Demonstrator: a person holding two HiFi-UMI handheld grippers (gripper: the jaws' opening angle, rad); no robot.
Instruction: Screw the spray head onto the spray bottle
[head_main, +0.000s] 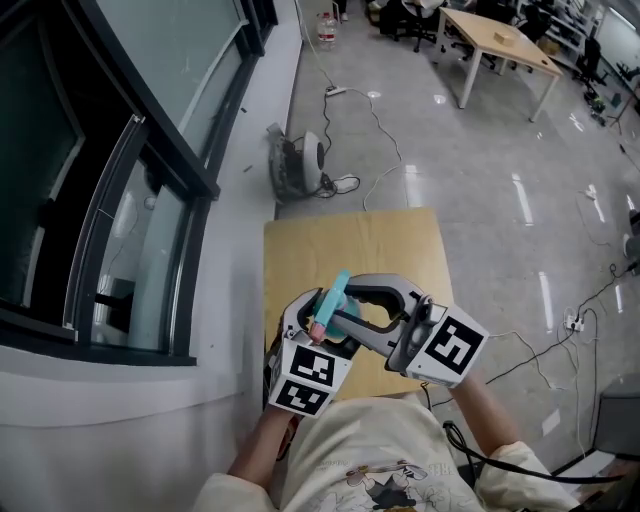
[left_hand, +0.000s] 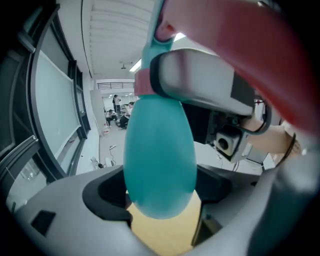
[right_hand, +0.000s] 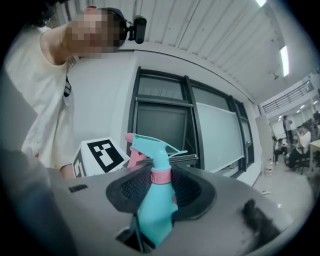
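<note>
Together, left gripper (left_hand: 160, 192) and right gripper (right_hand: 161, 192) clamp the spray bottle (head_main: 334, 297).

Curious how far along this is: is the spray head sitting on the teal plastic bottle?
Yes, the teal spray head sits on the pink collar of the teal plastic bottle.

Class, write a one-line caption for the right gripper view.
Teal spray bottle, its pink-collared spray head clamped in the right gripper.

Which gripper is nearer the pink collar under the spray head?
Right. The right gripper grips the spray bottle right at its pink collar; the left gripper holds the rounded body farther down, away from the collar.
</note>
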